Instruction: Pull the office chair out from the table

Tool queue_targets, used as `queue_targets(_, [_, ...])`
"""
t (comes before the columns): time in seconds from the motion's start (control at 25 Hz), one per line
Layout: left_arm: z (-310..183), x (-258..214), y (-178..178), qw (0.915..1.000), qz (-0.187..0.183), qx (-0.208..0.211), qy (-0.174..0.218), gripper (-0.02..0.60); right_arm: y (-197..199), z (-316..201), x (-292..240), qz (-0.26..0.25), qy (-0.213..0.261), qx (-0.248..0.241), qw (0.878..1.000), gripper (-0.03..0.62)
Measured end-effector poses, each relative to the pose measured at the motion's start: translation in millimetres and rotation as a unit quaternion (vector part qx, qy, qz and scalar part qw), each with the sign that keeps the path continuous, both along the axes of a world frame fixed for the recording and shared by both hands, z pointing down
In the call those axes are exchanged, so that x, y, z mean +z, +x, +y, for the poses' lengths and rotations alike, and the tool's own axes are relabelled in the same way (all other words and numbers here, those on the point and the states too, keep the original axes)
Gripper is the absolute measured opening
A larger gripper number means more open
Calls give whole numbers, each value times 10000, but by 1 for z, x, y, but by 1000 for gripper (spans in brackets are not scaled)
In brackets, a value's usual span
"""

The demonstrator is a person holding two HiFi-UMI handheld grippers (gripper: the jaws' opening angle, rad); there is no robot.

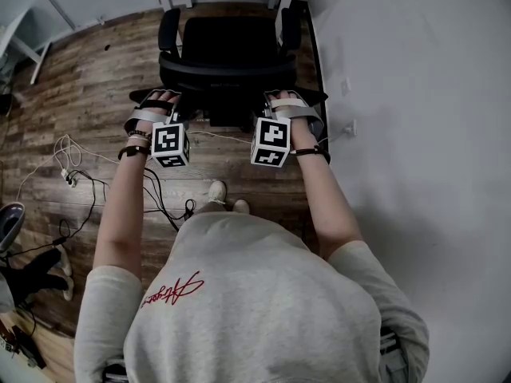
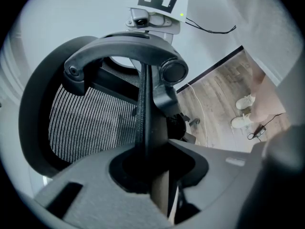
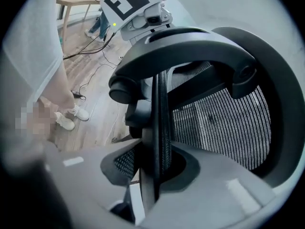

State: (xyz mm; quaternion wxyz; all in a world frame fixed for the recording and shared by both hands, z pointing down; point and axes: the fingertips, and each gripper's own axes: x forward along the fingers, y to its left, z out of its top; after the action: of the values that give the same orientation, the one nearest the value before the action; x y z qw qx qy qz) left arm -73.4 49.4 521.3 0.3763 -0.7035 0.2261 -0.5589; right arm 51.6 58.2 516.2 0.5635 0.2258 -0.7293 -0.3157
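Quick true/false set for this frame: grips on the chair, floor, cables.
1. The left hand-held gripper clamps the backrest of the office chair. True.
2. The right hand-held gripper is empty. False: it clamps the backrest too.
3. The floor is carpeted. False: it is wood planks.
4. Cables lie on the floor to the person's left. True.

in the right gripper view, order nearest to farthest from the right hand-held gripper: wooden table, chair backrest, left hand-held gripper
1. chair backrest, gripped in its jaws
2. left hand-held gripper, across the backrest top
3. wooden table, far upper left
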Motion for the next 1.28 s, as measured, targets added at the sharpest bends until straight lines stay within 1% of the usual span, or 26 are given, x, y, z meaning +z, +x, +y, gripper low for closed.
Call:
queue_targets(0.16, [1,0,8,10000,3,-19,15,95,7,-1,-1,-3,111,-76,9999,91])
queue_targets(0.24, [3,1,12,10000,-9,-29,2,100,11,0,0,-6,51,-116,9999,94])
queue_targets(0.32, [4,0,12,10000,-22,-49,-19,118,12,1,-1,7,-35,-156,9999,109])
queue_targets(0.44, [3,-1,13,9999,-10,-76,-66,118,13,1,-2,41,-165,-178,9997,132])
queue_targets(0.56, [7,-1,13,9999,0,-100,-141,123,13,6,-1,68,-192,-217,9996,147])
queue_targets(0.68, [10,-4,13,9998,-10,-108,-141,129,13,8,-4,79,-171,-251,9995,149])
queue_targets(0.8, [9,-5,13,9998,-21,-129,-162,135,15,8,-4,100,-283,-276,9992,169])
queue_targets(1.0, [16,-1,13,9990,-50,-155,-420,170,15,15,-2,108,-532,-299,9981,195])
queue_targets(1.08, [17,1,13,9985,-85,-142,-529,192,15,17,-2,119,-673,-294,9972,215])
queue_targets(1.16, [19,2,12,9971,-87,-155,-735,219,15,17,-2,127,-850,-285,9959,240])
queue_targets(1.28, [23,3,14,9937,-31,-215,-1096,244,15,19,-2,83,-1080,-267,9938,250])
